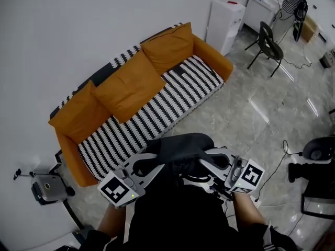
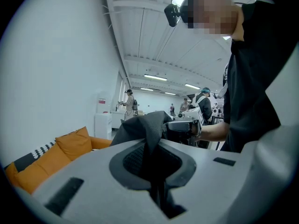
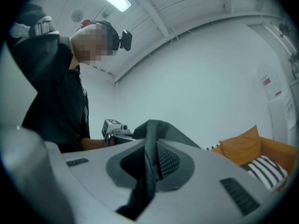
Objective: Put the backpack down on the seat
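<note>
The dark backpack (image 1: 180, 149) hangs in the air, clear of the striped seat (image 1: 162, 101) of the orange sofa (image 1: 131, 82), which lies toward 11 o'clock from it in the head view. The left gripper (image 1: 153, 163), at the pack's 8 o'clock, has its fingers (image 2: 135, 160) pinched nearly together on a fold of the pack's fabric. The right gripper (image 1: 212, 161), at 4 o'clock, has its fingers (image 3: 166, 160) clamped on the fabric likewise.

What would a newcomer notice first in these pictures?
The orange sofa with its black-and-white striped seat stands against the wall. Low in the head view, the left gripper and right gripper are both shut on a dark backpack, not yet on the seat.
</note>
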The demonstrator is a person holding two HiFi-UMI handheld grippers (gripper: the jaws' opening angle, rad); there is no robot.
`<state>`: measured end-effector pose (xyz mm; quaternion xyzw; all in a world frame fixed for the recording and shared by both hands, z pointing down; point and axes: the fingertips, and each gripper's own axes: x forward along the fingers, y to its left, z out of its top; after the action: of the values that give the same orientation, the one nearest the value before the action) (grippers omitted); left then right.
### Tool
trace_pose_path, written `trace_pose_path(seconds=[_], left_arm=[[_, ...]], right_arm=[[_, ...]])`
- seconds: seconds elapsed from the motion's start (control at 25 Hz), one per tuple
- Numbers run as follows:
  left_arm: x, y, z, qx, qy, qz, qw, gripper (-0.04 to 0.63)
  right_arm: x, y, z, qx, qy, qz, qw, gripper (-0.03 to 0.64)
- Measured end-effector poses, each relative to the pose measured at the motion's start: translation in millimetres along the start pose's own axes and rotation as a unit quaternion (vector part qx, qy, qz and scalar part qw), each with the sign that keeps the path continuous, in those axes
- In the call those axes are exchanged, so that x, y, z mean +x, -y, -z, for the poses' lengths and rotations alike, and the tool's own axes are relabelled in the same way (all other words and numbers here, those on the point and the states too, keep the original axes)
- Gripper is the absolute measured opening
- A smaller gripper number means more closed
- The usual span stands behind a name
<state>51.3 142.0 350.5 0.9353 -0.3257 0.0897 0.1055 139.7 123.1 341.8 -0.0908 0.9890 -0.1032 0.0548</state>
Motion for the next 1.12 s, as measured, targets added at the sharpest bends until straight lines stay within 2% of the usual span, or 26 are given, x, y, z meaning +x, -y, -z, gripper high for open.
trace_pose_path(seconds=[0.4,1.12], left_arm=[[31.2,-51.1,-7.5,-0.004,0.006,0.013,0.9999,0.029],[77.0,-183.6,-45.3,-0.003,0.016,0.025,0.9996,0.029]], right_arm=[[16.7,53.2,-4.5,0.004,-0.008,0.011,1.0,0.037],[88.9,177.2,-35.0,-0.006,-0.025,0.02,0.999,0.037]])
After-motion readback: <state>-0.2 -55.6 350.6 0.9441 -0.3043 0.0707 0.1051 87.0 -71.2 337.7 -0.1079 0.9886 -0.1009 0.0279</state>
